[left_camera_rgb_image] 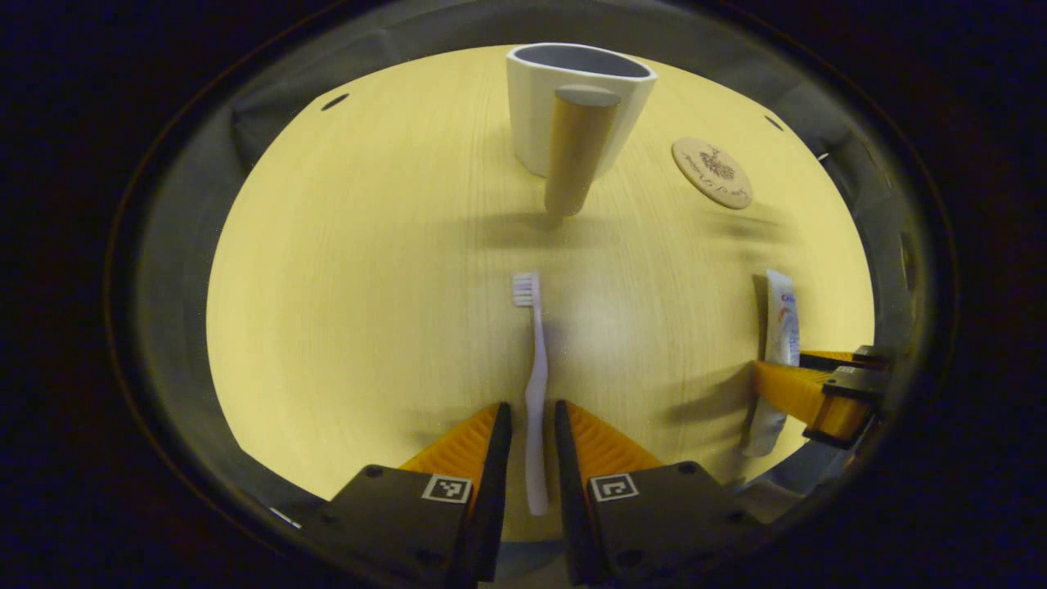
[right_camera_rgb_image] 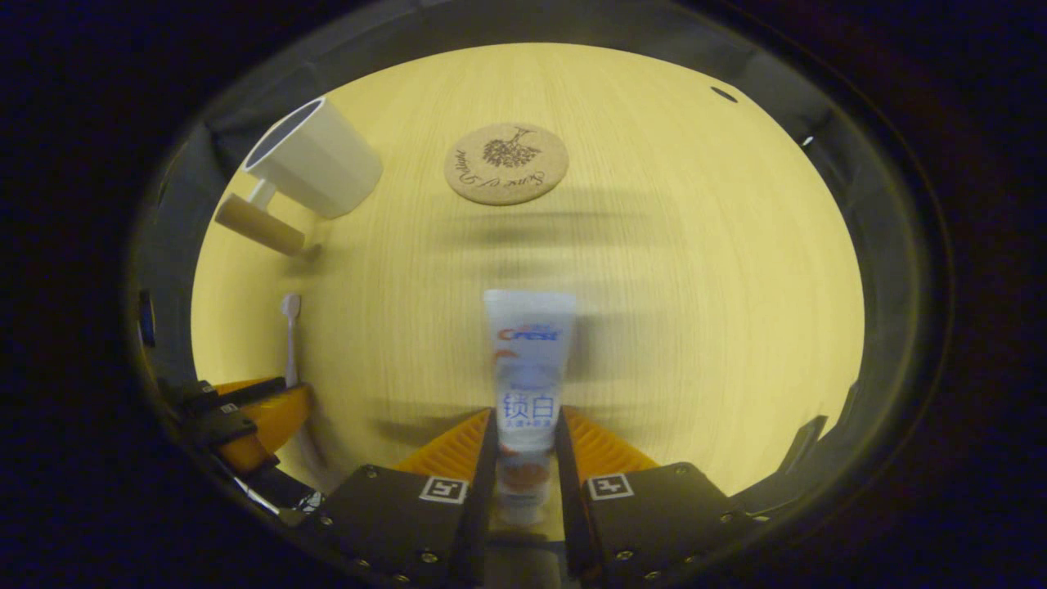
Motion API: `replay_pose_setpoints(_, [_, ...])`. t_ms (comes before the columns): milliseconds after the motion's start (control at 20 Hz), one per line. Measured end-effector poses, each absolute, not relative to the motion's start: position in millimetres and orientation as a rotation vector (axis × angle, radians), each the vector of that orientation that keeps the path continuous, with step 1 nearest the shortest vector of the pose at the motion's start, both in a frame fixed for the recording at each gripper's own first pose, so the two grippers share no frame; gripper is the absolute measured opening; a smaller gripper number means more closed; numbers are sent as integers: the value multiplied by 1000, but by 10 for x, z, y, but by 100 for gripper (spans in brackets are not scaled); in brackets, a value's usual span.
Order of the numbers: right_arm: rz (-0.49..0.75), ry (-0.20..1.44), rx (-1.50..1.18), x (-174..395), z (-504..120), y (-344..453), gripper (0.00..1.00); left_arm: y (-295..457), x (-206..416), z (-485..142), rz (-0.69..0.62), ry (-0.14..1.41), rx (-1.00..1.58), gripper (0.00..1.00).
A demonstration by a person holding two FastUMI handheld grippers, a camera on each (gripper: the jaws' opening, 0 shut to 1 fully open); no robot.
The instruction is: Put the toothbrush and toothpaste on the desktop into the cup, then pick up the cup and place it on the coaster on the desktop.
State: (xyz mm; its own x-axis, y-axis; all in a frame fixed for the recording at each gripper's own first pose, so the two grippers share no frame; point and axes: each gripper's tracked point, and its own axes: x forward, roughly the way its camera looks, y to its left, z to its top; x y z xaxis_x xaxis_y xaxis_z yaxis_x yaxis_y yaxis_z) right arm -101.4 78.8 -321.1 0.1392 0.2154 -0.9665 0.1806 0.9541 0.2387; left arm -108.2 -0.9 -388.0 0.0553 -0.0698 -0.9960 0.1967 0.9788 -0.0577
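nearest the cameras, the left claw (left_camera_rgb_image: 533, 442) straddles the handle of the toothbrush (left_camera_rgb_image: 536, 384), its orange fingers a hair off each side, not visibly pressing. the right claw (right_camera_rgb_image: 527, 446) pinches the lower body of the toothpaste (right_camera_rgb_image: 527, 368), both fingers on the tube. both items lie on the counter (left_camera_rgb_image: 368, 286) on the near side of the cup (left_camera_rgb_image: 572, 106). the brush looks light, stiff and thin, best gripped mid-handle; the tube soft and slick, best held low where it is full. beyond, the cup stands upright, handle facing the claws; the coaster (right_camera_rgb_image: 506, 164) lies just beside it.
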Motion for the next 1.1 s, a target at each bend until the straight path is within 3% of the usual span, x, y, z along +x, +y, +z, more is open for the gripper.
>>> replay_pose_setpoints(50, [39,1438,320,-1021,-3212,758,38,-13,-1065,-3890,-193,1482,95,38])
replay_pose_setpoints(150, [36,1430,367,-1017,-3193,767,28,-39,-1064,-3862,-216,1480,106,22])
replay_pose_setpoints(250, [37,1400,421,-956,-3216,757,24,-37,-1040,-3882,-215,1462,91,11])
replay_pose_setpoints(400, [49,1366,465,-978,-3183,742,15,-9,-1032,-3846,-223,1416,70,11])
replay_pose_setpoints(600, [111,1300,477,-953,-3010,740,15,-47,-891,-3756,-228,1318,50,7])
replay_pose_setpoints(650, [132,1268,484,-931,-2916,752,15,-72,-867,-3679,-230,1295,33,13])
replay_pose_setpoints(700, [154,1234,498,-896,-2836,785,15,-97,-849,-3619,-230,1274,8,8])
replay_pose_setpoints(1100, [214,1034,491,-634,-2308,813,15,130,-606,-3116,-143,1096,-64,7])
